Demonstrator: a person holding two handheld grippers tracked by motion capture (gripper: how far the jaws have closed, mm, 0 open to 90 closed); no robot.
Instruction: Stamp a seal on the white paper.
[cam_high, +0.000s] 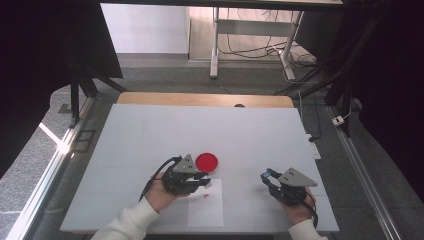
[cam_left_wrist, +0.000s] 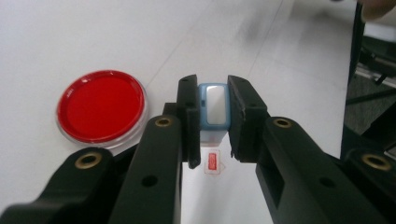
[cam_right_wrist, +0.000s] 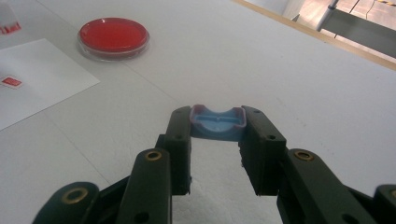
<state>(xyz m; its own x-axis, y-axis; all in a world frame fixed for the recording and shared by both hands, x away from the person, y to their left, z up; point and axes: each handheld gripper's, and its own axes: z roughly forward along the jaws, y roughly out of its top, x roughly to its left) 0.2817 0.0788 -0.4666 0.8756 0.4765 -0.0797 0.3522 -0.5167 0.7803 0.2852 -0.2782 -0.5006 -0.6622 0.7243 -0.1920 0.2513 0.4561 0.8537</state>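
Where high view blurs, left gripper (cam_left_wrist: 214, 123) clamps stamp (cam_left_wrist: 214, 105); right gripper (cam_right_wrist: 217, 135) pinches blue cap (cam_right_wrist: 217, 122).

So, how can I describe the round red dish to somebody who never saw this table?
Start from the wide white table and find the white paper sheet near its front edge. Just beyond that sheet's far left corner, beside the left gripper, lies the shallow round clear dish with red filling. It is the only round thing there, and far bigger than the tiny red mark on the paper.
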